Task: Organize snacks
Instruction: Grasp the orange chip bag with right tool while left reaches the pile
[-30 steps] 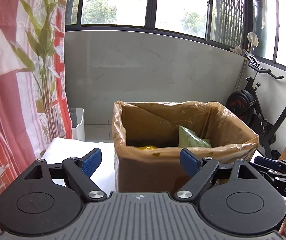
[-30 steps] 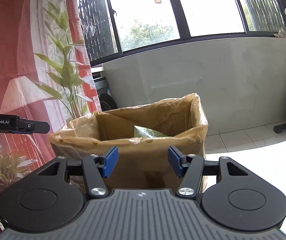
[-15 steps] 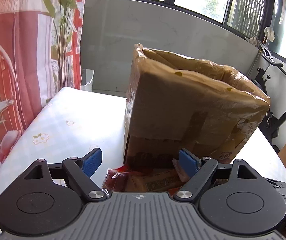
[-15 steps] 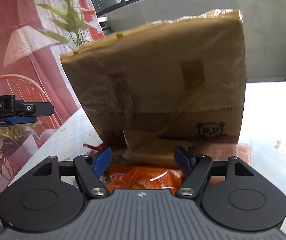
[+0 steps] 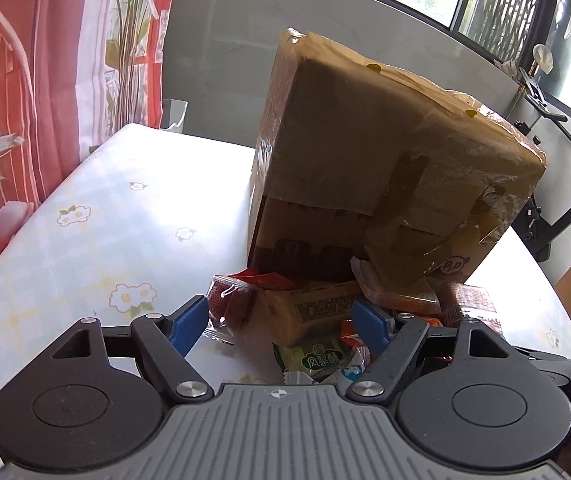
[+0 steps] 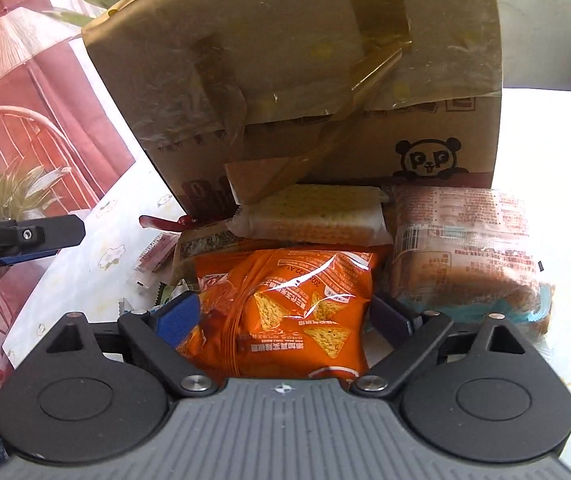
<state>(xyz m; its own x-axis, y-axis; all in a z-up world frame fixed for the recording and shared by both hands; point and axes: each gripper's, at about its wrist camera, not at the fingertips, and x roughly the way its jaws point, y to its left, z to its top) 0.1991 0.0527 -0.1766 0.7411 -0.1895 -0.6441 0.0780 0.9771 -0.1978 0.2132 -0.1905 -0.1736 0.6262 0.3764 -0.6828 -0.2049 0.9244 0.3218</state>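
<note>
- The taped cardboard box stands on the flowered tabletop, with snack packets heaped against its near side.
- The left gripper has its fingers apart and closing; a tan wrapped snack lies between them, unpressed, with a green packet at 6 o'clock of it.
- The right gripper has its fingers opening around the orange chip bag; whether the pads touch it I cannot tell.
- A cracker pack lies at 12 o'clock of the bag, and a clear-wrapped pastry at 2 o'clock.
</note>
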